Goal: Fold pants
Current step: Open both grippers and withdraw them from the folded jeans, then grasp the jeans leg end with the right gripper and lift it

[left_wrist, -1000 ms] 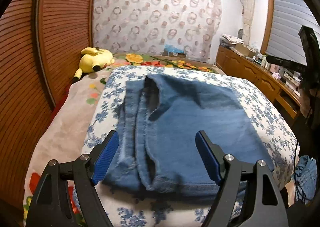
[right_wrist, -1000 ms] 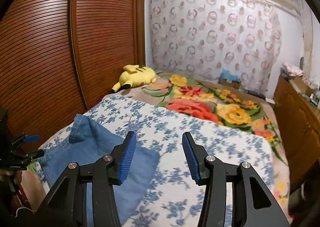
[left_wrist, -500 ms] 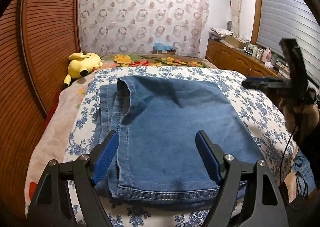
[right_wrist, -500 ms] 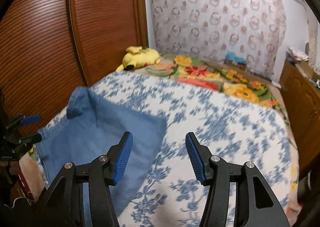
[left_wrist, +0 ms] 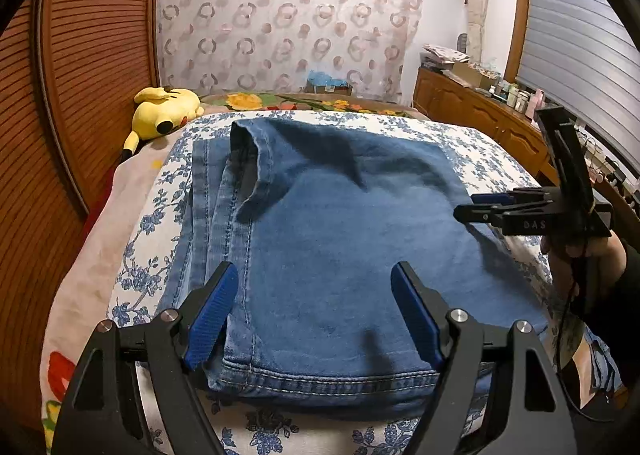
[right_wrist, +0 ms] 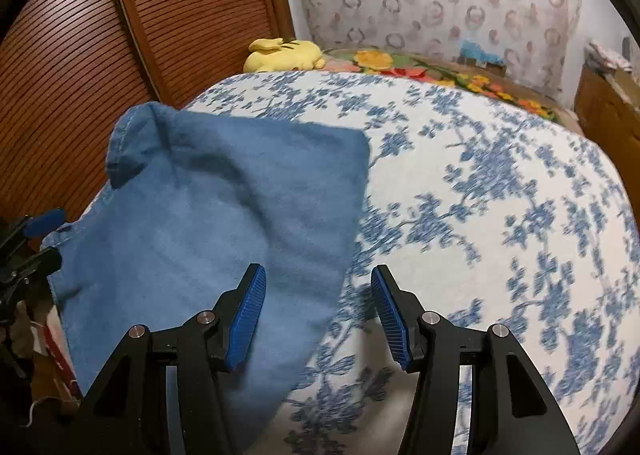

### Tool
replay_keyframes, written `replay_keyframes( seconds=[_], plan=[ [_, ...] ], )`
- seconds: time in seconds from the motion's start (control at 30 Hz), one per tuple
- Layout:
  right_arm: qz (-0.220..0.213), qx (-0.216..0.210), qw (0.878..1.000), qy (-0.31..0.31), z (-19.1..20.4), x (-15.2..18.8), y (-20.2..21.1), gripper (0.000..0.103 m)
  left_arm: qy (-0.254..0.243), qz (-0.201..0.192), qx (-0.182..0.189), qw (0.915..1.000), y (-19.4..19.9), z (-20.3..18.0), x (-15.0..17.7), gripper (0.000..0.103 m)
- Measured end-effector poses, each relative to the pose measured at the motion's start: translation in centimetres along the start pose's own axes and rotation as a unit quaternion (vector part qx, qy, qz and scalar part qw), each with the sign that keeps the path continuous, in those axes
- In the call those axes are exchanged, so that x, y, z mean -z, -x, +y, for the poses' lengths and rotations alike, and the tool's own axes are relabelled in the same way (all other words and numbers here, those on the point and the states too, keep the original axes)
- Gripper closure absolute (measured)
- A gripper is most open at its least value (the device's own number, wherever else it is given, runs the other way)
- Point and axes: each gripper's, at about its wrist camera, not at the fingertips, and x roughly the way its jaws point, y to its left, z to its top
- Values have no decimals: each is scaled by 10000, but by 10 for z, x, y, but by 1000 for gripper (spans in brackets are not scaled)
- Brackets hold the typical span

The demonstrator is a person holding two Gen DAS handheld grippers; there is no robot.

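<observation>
I have the pants (left_wrist: 328, 239) lying on the blue-flowered bedspread (right_wrist: 500, 191), folded into a thick denim block with its stitched hem edge nearest me and its long axis running away toward the yellow plush toy (left_wrist: 164, 115) at the far end. My left gripper (left_wrist: 316, 319) hangs over the near hem with its jaws spread wide, one pad at each side of the fabric's near part and nothing pinched between them. My right gripper (right_wrist: 316, 319) is about half open and also empty; the pants' right-hand edge runs up between its two pads, so the cloth lies mostly to its left. From the left view that gripper sits just over the right edge, though the blur leaves me unsure whether it touches the denim. I judge the left hand better placed for the hem, the right for the side edge.
</observation>
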Motion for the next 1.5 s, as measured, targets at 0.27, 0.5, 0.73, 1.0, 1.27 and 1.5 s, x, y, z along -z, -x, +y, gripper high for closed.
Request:
replay_keyframes(
  seconds=[0.27, 0.5, 0.73, 1.0, 1.27, 1.5],
  plan=[
    [79, -167, 9998, 120, 8, 2, -15, 58, 24, 25, -1, 10000, 0, 3, 2, 24],
    [-217, -130, 9989, 390, 24, -7, -2, 92, 76, -7, -30, 10000, 3, 7, 1, 24],
    [-961, -387, 9932, 530, 33, -31, 35, 94, 47, -91, -117, 9999, 11, 11, -5, 24],
    [-1351, -98, 9891, 576, 15, -38, 64, 94, -31, -196, -41, 9998, 12, 3, -16, 24],
    [-1169, 680, 9905, 234, -59, -21, 82, 94, -243, -206, 252, 9992, -5, -25, -35, 24],
    [-812, 1054, 9907, -292, -124, 7, 80, 94, -492, -207, 631, 9966, -25, -64, -53, 24]
  ],
)
